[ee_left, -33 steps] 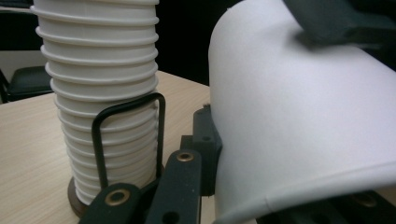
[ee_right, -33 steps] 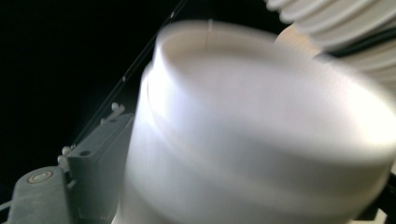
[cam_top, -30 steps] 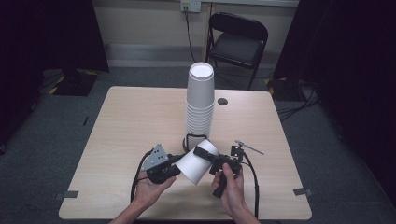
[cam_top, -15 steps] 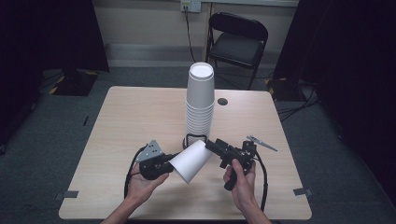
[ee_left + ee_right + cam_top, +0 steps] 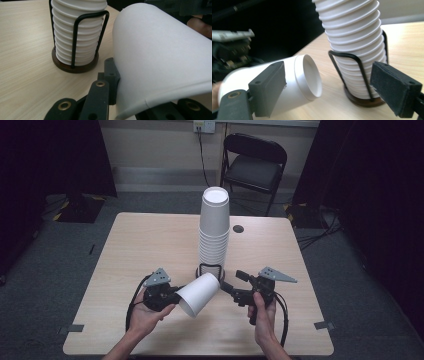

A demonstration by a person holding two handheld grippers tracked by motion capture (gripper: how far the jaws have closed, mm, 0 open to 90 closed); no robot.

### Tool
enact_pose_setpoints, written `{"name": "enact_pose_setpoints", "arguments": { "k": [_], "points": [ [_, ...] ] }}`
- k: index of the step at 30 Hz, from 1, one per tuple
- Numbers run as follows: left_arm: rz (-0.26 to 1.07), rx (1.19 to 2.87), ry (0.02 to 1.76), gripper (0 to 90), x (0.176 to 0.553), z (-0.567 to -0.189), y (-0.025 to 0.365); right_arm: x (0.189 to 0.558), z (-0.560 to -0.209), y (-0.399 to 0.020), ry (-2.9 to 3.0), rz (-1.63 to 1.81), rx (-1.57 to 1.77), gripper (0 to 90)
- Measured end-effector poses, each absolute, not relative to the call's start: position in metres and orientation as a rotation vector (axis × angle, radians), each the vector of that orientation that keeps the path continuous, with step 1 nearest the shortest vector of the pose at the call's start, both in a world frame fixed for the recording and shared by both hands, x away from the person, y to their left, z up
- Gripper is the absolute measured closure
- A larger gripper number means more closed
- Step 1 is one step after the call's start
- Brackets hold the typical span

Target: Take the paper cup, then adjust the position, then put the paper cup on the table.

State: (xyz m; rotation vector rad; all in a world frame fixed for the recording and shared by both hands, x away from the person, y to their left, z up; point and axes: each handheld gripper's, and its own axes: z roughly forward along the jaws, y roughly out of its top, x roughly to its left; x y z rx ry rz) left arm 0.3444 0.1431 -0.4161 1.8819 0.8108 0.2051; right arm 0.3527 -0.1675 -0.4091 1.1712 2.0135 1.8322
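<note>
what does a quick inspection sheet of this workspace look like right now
surface: light wood table, bare apart from the items below
job's things: single white paper cup held on its side above the table; tall stack of white cups upside down in a black wire holder with a dark round base
clutter: small dark round spot on the table behind the stack
grippers: left gripper shut on the cup's rim end; right gripper open, jaws wide, close to the cup's bottom end
cables: black cable trailing from the right gripper; another looping by the left hand
surroundings: folding chair, grey carpet, wall socket
</note>
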Motion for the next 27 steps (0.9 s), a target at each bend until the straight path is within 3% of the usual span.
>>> {"name": "enact_pose_setpoints", "arguments": {
  "k": [27],
  "points": [
    [0.075,2.068,0.866,86.9,0.355,-0.417,0.144,0.336,-0.414,-0.143,2.258,1.539,0.517,13.6]
  ]
}}
